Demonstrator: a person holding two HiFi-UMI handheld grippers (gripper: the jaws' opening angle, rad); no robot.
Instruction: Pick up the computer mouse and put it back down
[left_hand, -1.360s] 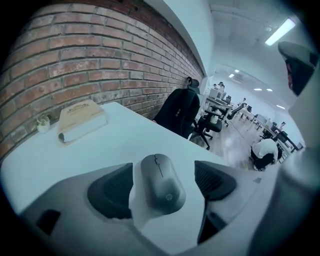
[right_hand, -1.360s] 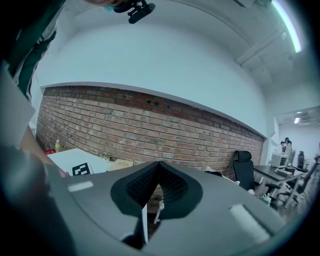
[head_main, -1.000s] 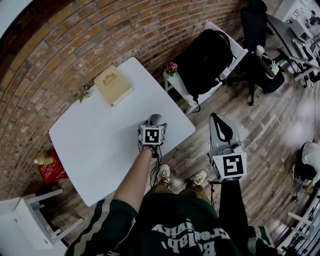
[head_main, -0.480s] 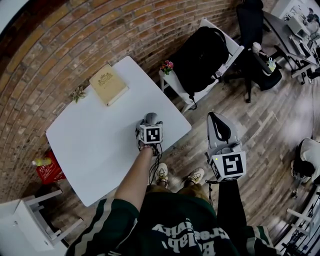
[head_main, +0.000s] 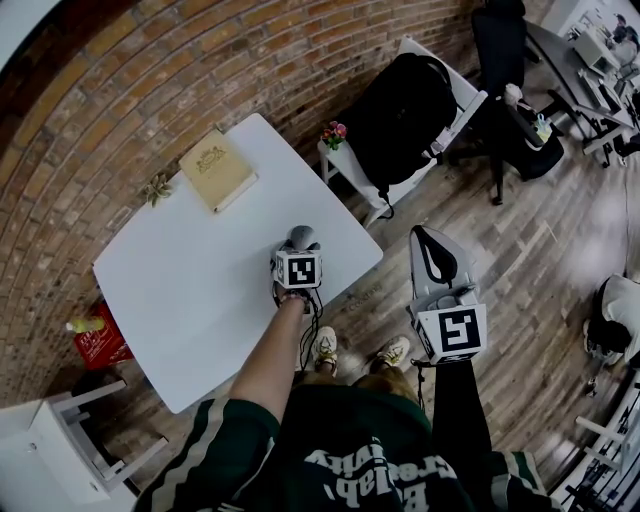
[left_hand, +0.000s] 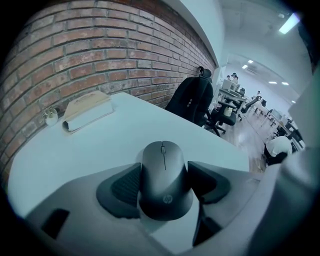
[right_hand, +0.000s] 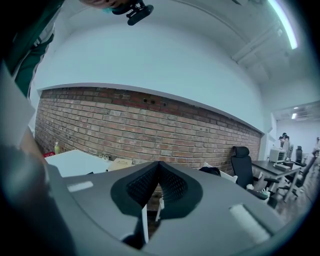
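A dark grey computer mouse (left_hand: 165, 175) lies on the white table (left_hand: 100, 145) near its right front edge. My left gripper (left_hand: 165, 184) points steeply down over it. Its jaws have just been closing, and both black pads now touch the mouse's sides. In the head view the left gripper (head_main: 300, 240) sits at the table's near right corner, and the mouse is mostly hidden under it. My right gripper (head_main: 428, 240) hangs off the table over the wooden floor. In its own view the right gripper (right_hand: 159, 175) is shut with nothing between the pads.
A tan book (head_main: 217, 168) and a small plant (head_main: 157, 187) lie at the table's far side by the brick wall. A black backpack (head_main: 405, 100) rests on a white chair to the right, beside flowers (head_main: 334, 133). A red crate (head_main: 95, 340) and a white stool (head_main: 60, 440) stand to the left.
The left gripper's jaws have drawn in round the mouse. Both hands stay where they were; the head camera's view shifted slightly.
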